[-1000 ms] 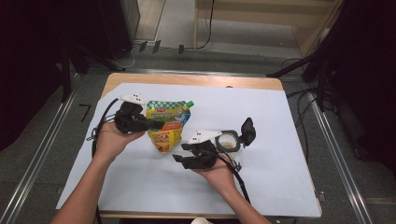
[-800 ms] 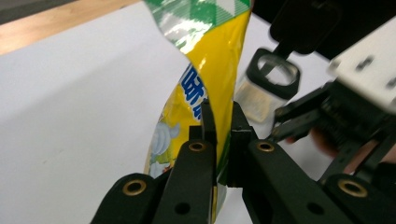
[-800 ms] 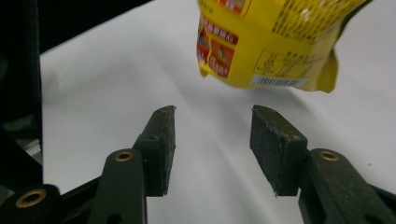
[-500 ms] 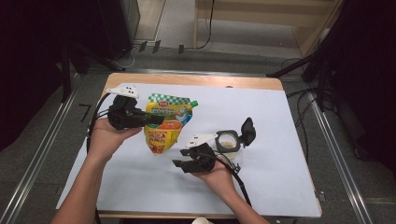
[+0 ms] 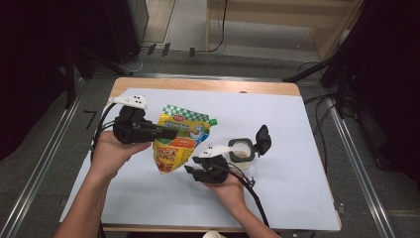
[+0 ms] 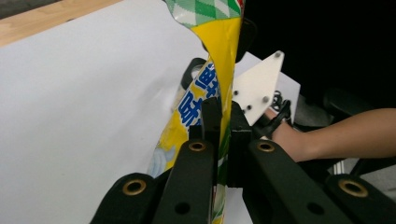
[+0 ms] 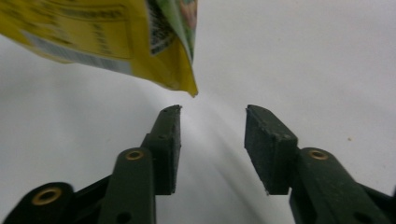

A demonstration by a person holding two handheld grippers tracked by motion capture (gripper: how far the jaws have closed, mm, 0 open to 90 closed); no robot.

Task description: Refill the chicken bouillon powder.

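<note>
A yellow and green spouted pouch (image 5: 179, 141) hangs above the white table sheet, held by its side edge. My left gripper (image 5: 166, 133) is shut on it. In the left gripper view the black jaws (image 6: 219, 119) pinch the pouch (image 6: 222, 56) edge-on. My right gripper (image 5: 191, 171) sits low, just right of the pouch's bottom corner, open and empty. The right gripper view has the two jaws (image 7: 212, 126) apart, with the pouch's corner (image 7: 140, 28) just above the left one.
A small round container (image 5: 240, 151) with its black flip lid (image 5: 261, 139) open stands right of the right gripper. The white sheet (image 5: 307, 148) covers a wooden table (image 5: 208, 85). Cables trail from both grippers toward the near edge.
The left gripper has pulled slightly left with the pouch, which now hangs more upright. The right gripper has shifted a little toward the pouch's bottom corner, away from the container.
</note>
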